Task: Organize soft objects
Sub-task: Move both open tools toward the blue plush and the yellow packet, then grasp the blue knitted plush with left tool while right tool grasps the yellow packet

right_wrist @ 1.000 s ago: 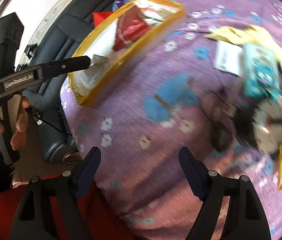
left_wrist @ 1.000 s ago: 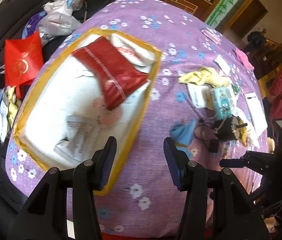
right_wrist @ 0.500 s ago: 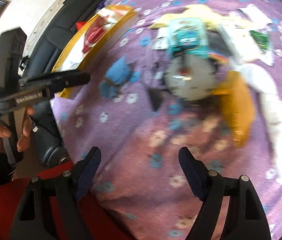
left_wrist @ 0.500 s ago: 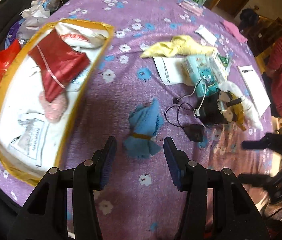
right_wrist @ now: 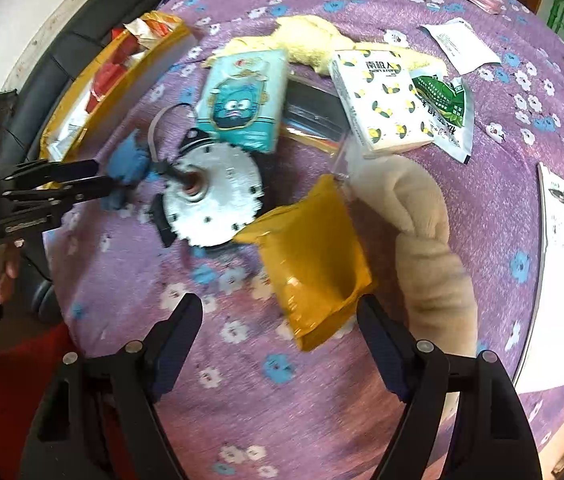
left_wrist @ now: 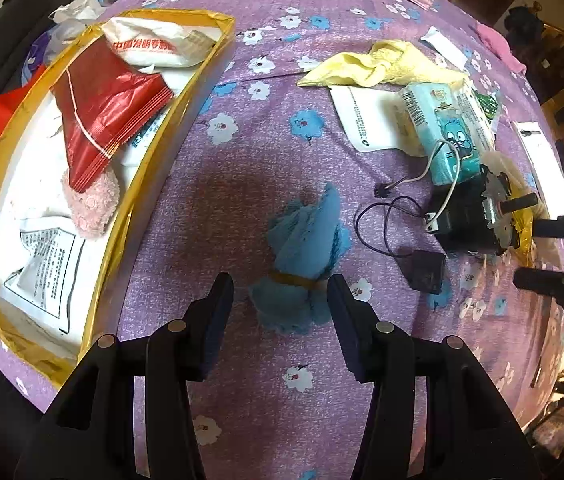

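Purple cloth printed with blue and white flowers (left_wrist: 242,184) covers the tabletop, and clutter lies across it. At its left edge sits a gold-rimmed box (left_wrist: 150,168) with a white lining, holding a red foil packet (left_wrist: 102,100), a pink fuzzy piece (left_wrist: 90,204), a white bag with red print and some printed paper.

The left claw (left_wrist: 280,308) hangs open low over the cloth, and a blue cloth bundle (left_wrist: 306,240) tied with a yellow band lies between its fingers; whether the pads touch it cannot be told. Just right of the bundle are a thin black cable, a small black block and a dark motor-like part (left_wrist: 470,216). A teal tissue pack (left_wrist: 446,128) and a yellow towel (left_wrist: 378,66) lie farther back.

The right claw (right_wrist: 280,336) is also spread wide and holds nothing. Ahead of it lies an amber plastic pouch (right_wrist: 314,264), its near corner between the fingertips. A cream plush roll (right_wrist: 422,240) lies just beside the pouch on the right. Beyond it are a toothed silver disc (right_wrist: 214,196), a white tissue pack with a lemon print (right_wrist: 382,104) and a green sachet. A sheet of paper with a pen rests near the right edge.
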